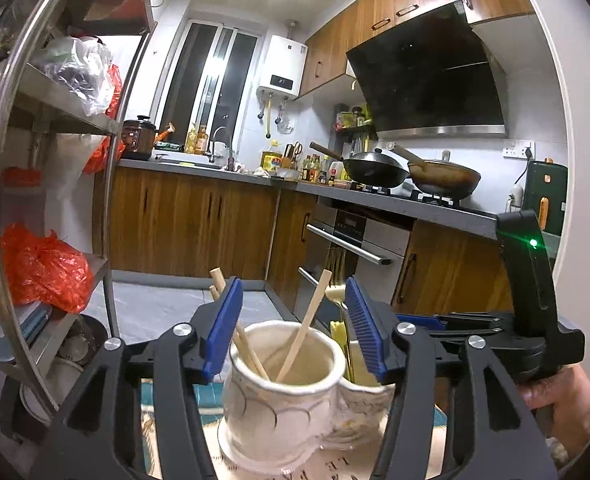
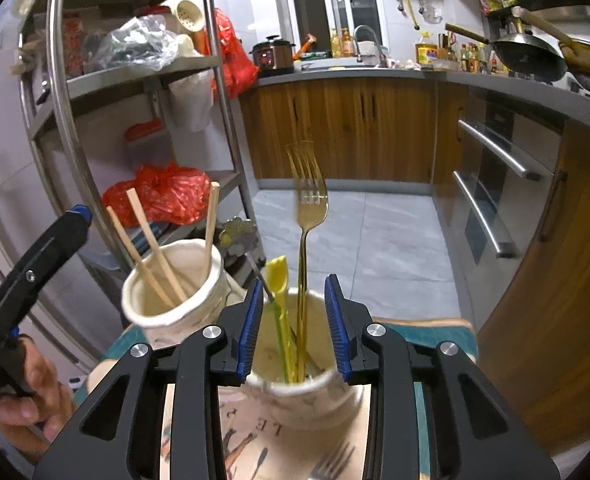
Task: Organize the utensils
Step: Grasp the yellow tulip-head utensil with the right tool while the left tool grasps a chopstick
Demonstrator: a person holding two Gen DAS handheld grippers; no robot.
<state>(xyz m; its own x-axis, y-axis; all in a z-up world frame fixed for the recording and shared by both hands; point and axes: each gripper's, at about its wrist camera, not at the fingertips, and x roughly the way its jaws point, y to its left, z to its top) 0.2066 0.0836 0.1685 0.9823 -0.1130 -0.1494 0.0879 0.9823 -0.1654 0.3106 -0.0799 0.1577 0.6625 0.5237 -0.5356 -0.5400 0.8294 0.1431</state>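
Wood-fronted cabinets (image 1: 191,224) line a grey-tiled floor (image 2: 355,232), steel shelving (image 2: 135,72) (2 red bags) opposite 2 woks (image 1: 379,168).

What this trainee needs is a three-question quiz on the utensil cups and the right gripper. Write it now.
1. True or false: the gold fork stands in the same cup as the wooden chopsticks.
2. How many wooden chopsticks stand in the chopstick cup?
3. The right gripper is: A) shut on the fork; B) open, with the fork's handle between its fingers; C) shut on a chopstick.

Key: 1 false, the fork stands in the neighbouring cup; 2 three; 3 B.
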